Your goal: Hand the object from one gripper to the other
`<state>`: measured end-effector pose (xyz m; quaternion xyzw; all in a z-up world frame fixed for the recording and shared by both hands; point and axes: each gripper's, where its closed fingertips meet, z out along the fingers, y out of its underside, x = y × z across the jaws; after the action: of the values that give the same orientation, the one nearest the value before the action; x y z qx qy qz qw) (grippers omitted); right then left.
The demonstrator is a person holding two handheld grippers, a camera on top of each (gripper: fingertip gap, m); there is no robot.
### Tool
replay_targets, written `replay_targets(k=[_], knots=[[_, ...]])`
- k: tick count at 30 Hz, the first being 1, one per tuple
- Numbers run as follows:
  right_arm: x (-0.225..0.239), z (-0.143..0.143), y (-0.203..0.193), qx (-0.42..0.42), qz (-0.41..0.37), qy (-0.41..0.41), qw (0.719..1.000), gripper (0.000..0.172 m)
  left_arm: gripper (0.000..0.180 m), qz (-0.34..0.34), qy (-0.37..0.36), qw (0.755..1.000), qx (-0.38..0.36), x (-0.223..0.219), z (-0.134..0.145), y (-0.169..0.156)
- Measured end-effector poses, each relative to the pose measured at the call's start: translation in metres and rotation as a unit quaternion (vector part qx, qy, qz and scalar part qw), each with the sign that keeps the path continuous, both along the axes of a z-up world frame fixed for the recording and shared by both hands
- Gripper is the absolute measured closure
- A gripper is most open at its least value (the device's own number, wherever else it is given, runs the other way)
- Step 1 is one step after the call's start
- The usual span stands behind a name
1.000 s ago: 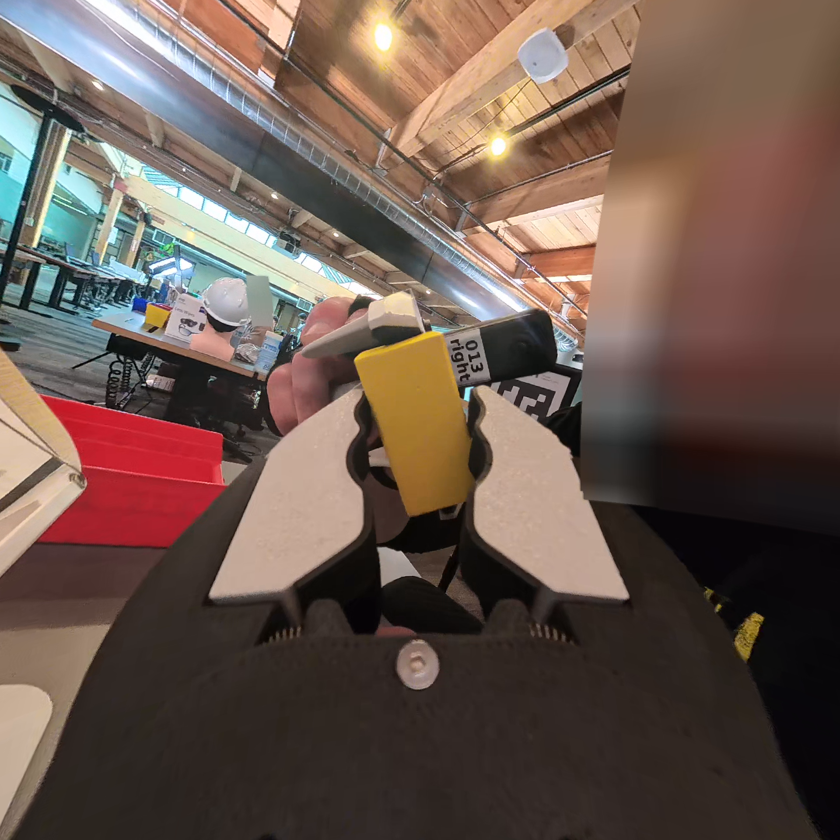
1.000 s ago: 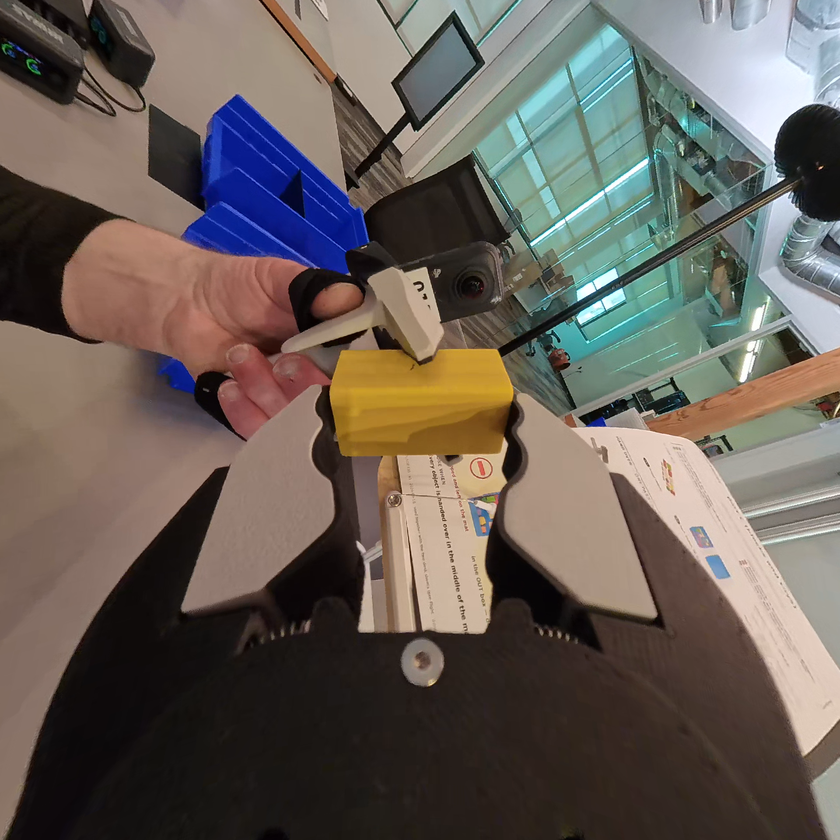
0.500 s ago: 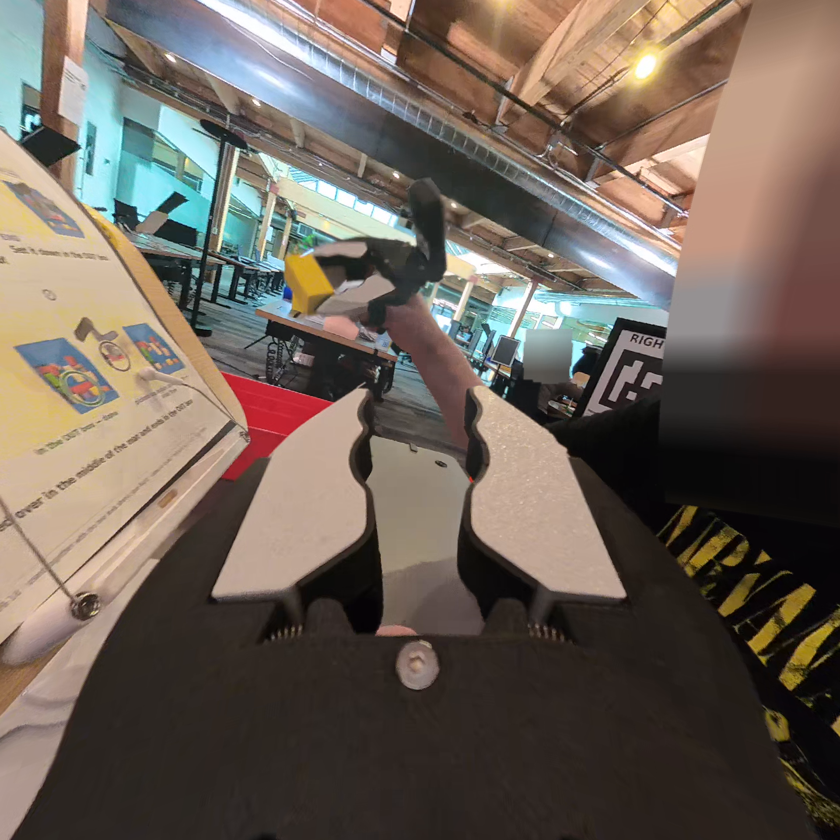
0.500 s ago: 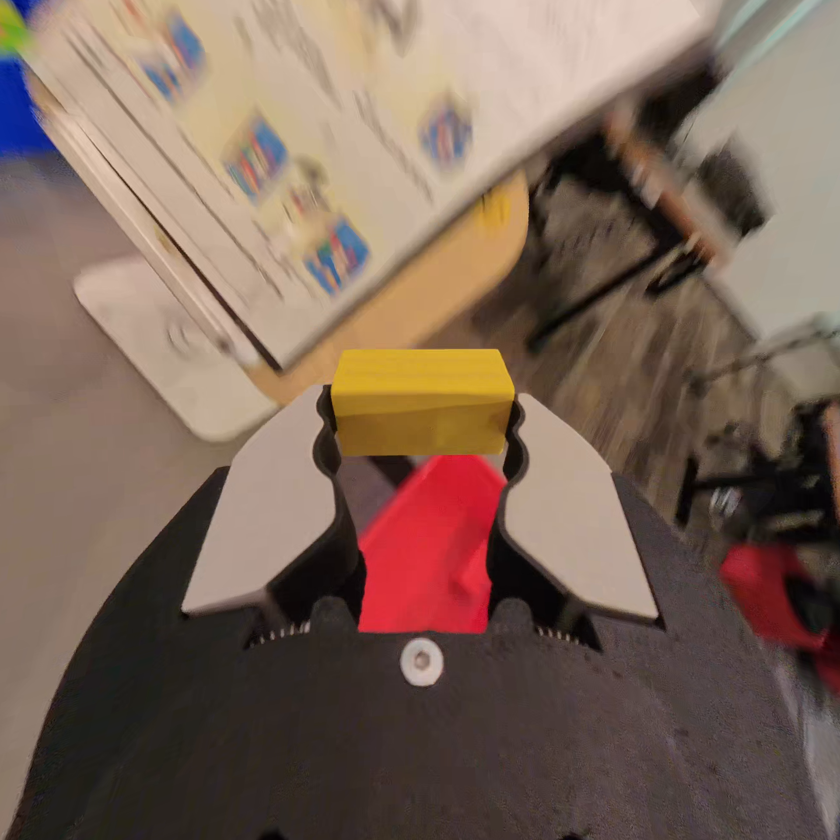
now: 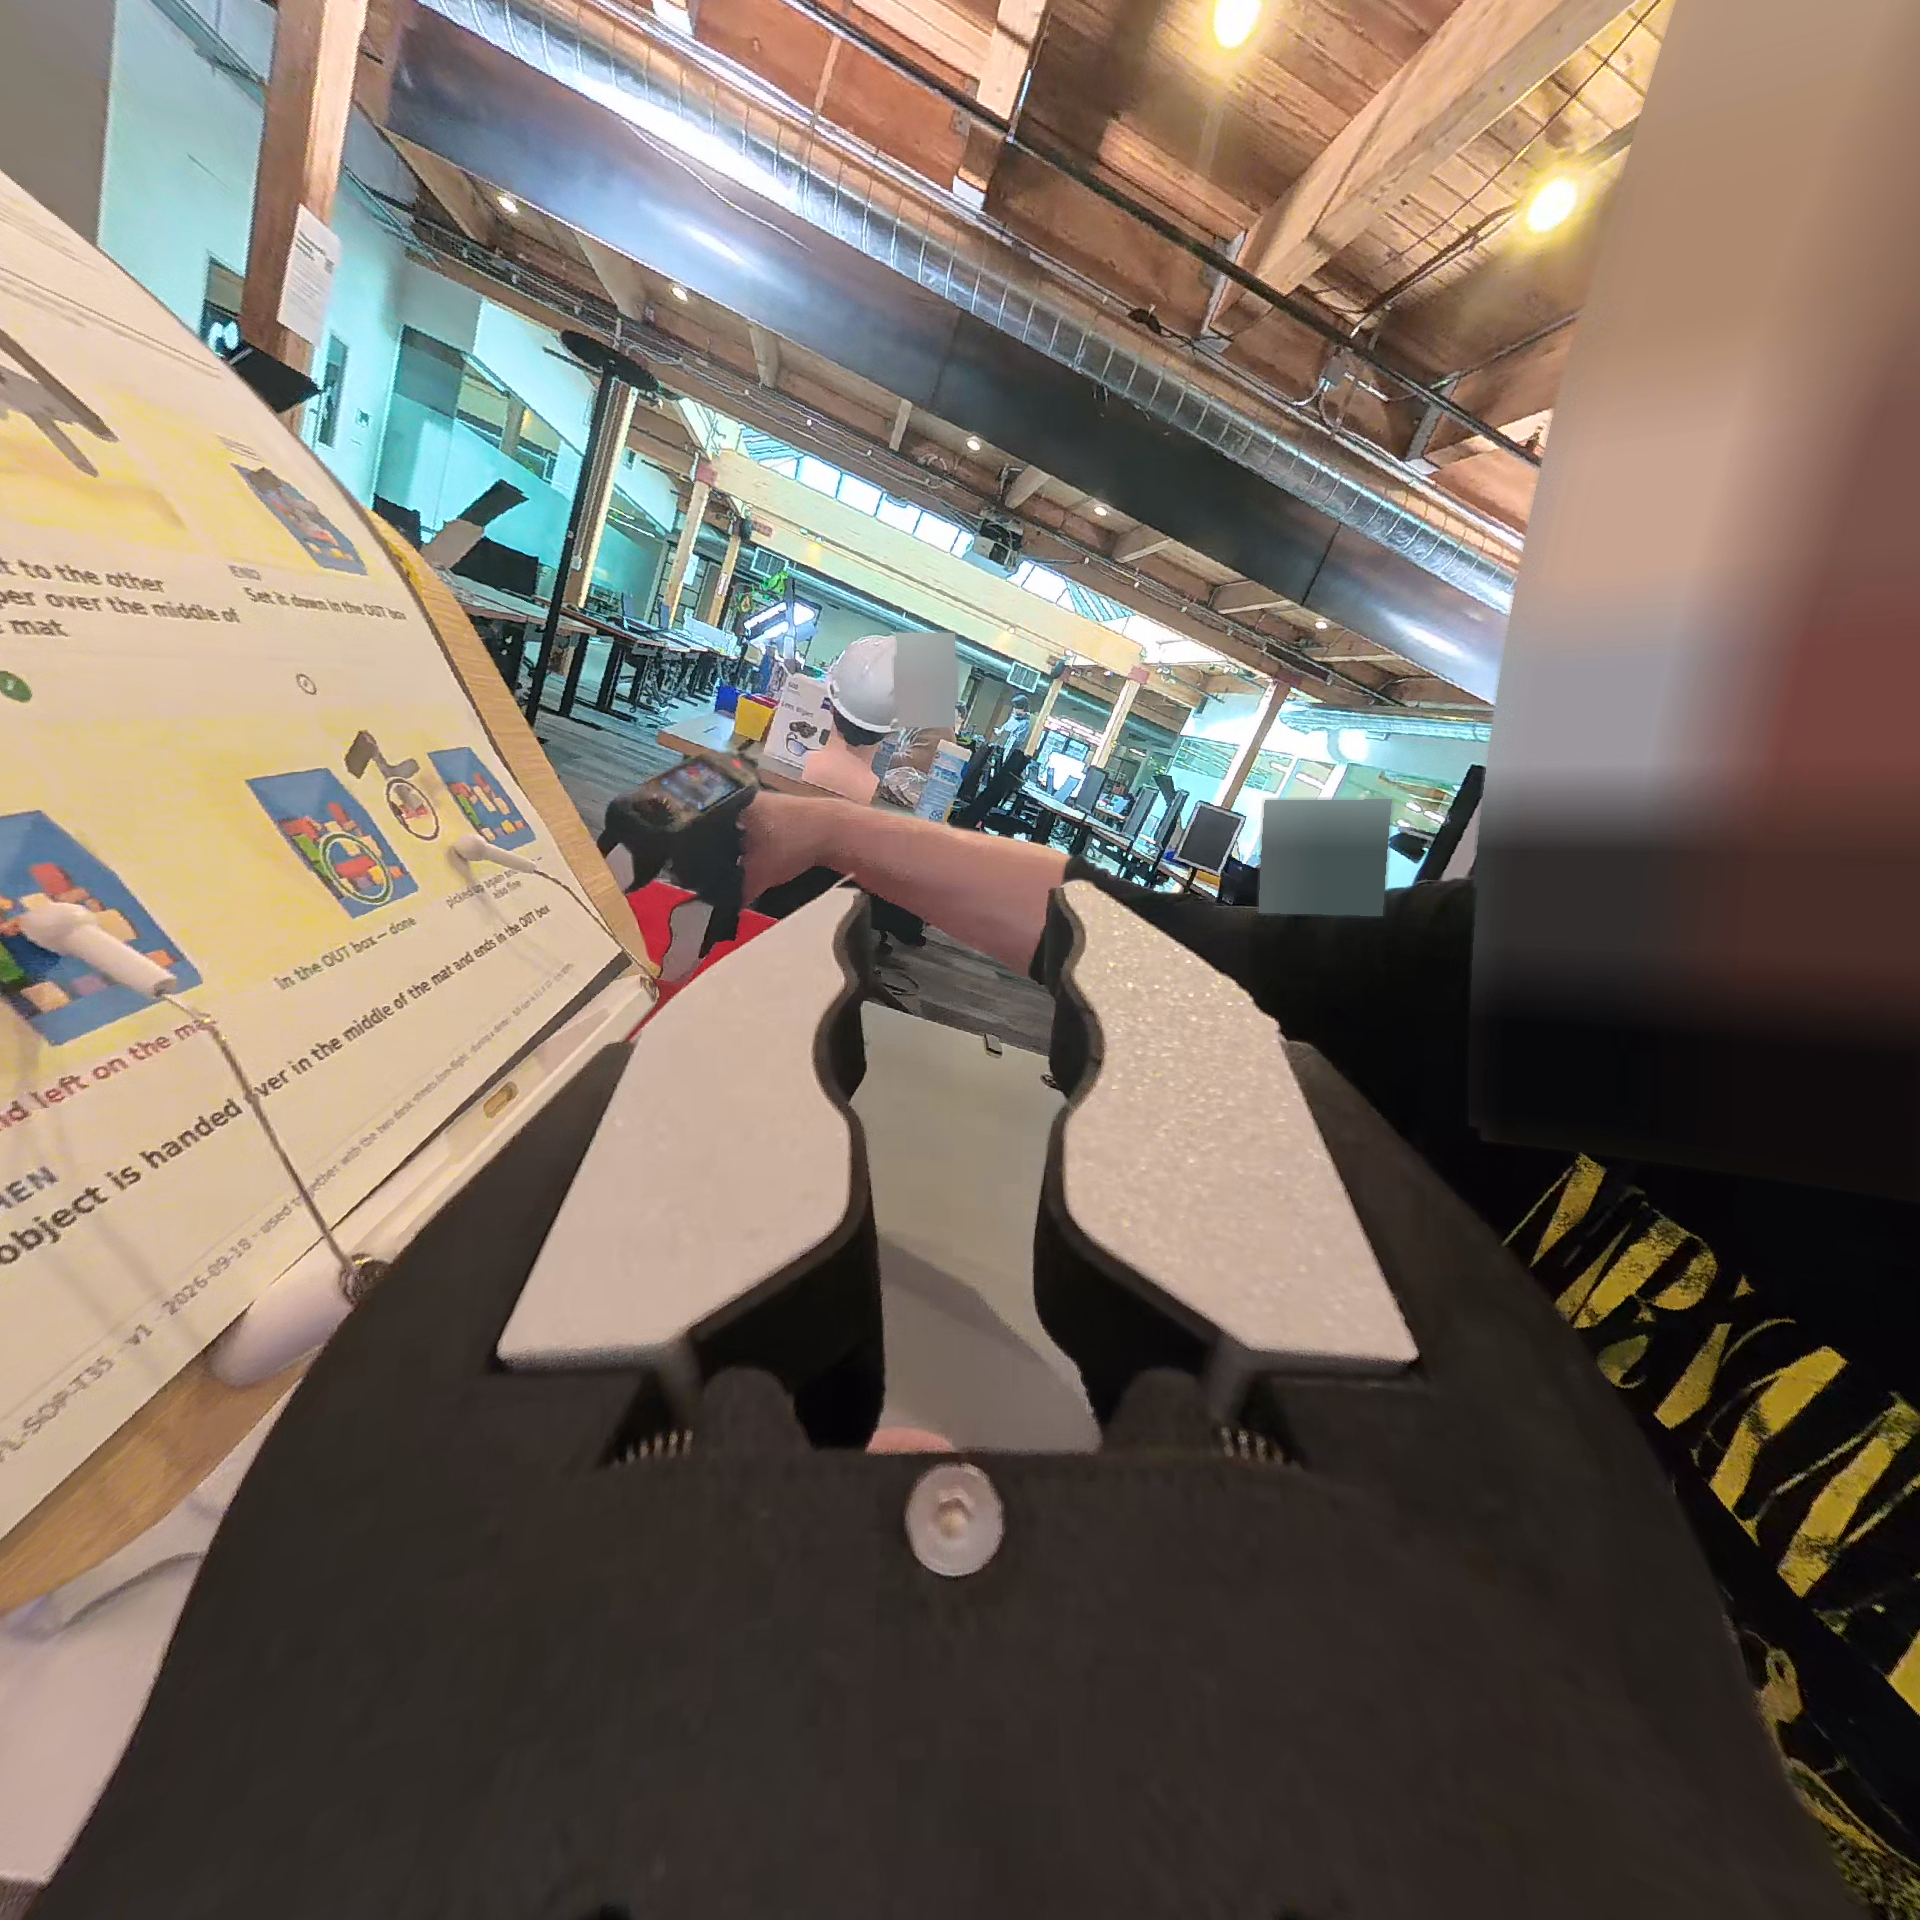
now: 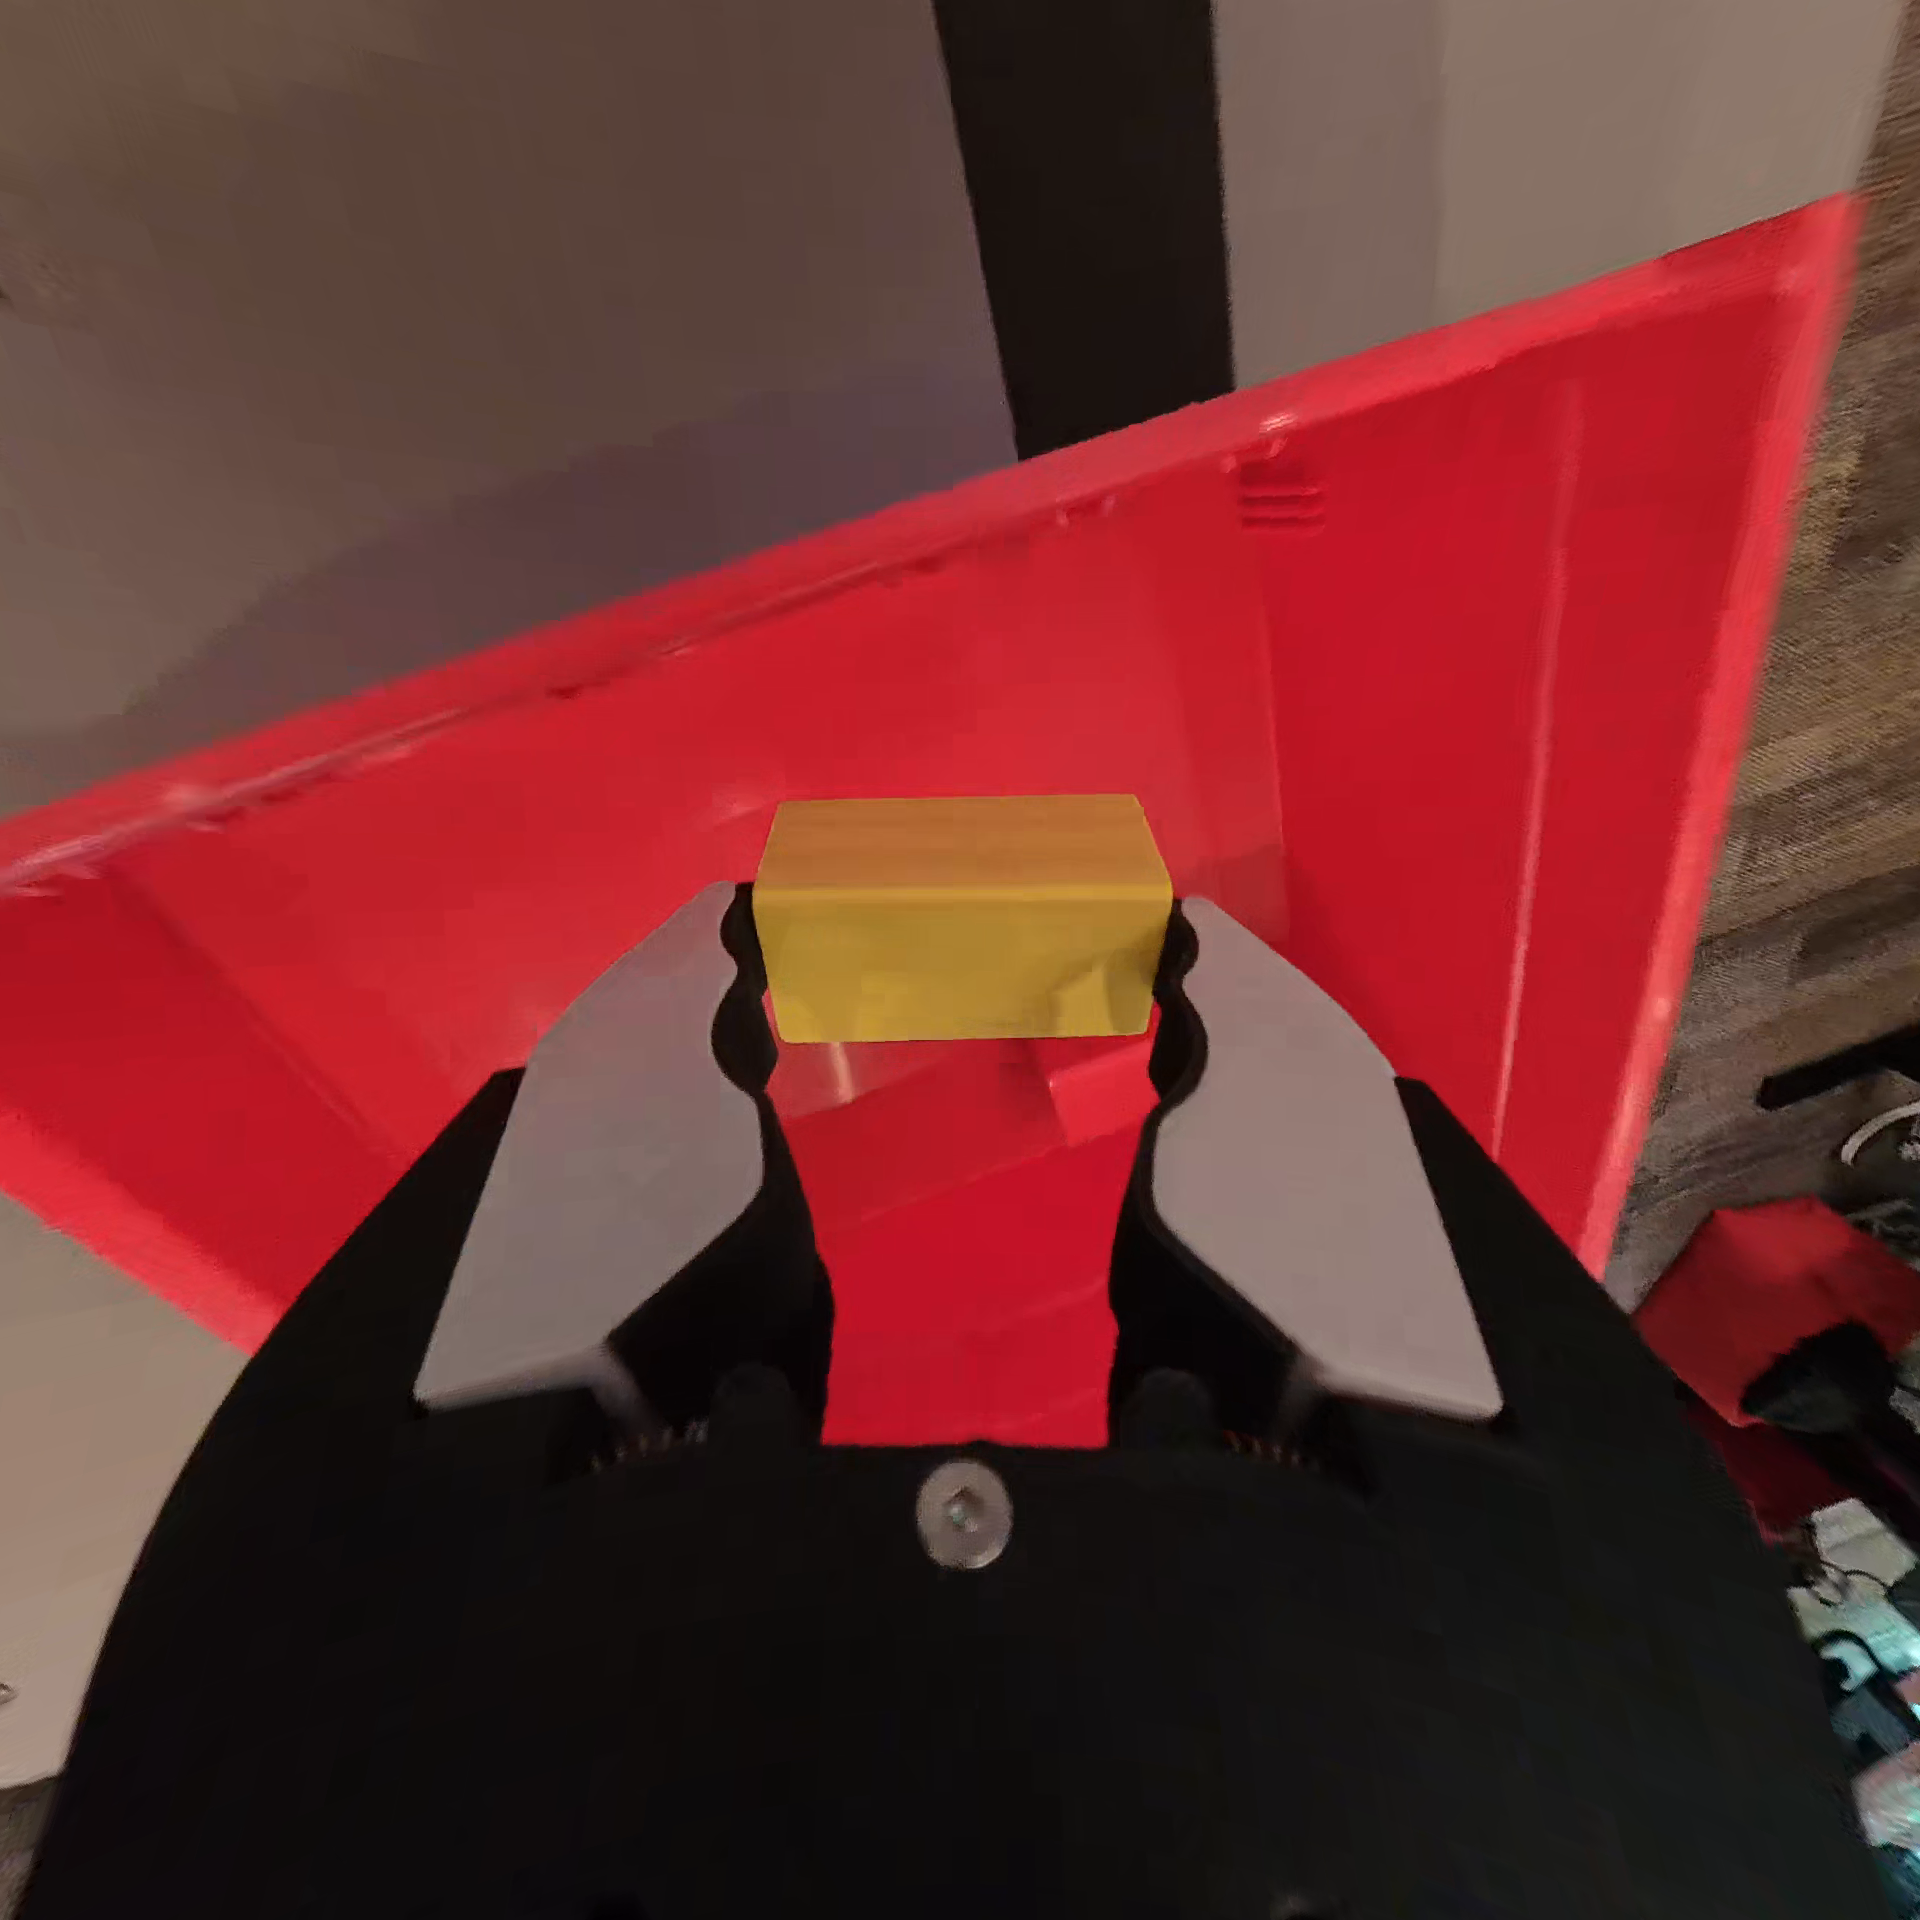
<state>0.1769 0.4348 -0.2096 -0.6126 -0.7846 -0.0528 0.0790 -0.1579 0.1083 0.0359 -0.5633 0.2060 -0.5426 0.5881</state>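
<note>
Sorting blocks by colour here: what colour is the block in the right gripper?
Yellow block, clamped in the right gripper; clearest in the right wrist view.

a pale grey table top carries a red bin, open at the top, whose far corner reaches the table's edge by the wood-look floor. in the left wrist view an instruction board on a white base stands on the same table, left of the bin

Left gripper fingers apart, bare; right gripper fingers clamped, arm outstretched.
</note>
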Motion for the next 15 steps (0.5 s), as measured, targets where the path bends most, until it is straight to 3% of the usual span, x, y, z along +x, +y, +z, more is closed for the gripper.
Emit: replay_targets(k=[5,15], knots=[[0.015,-0.032,0.026,0.001,0.013,-0.055,0.998,0.101,0.149,0.010,0.001,1.000,-0.004,-0.007,-0.003,0.003],[0.024,-0.048,0.053,-0.002,0.032,-0.107,0.994,0.101,0.148,0.010,0.014,1.000,-0.021,-0.002,-0.016,0.012]])
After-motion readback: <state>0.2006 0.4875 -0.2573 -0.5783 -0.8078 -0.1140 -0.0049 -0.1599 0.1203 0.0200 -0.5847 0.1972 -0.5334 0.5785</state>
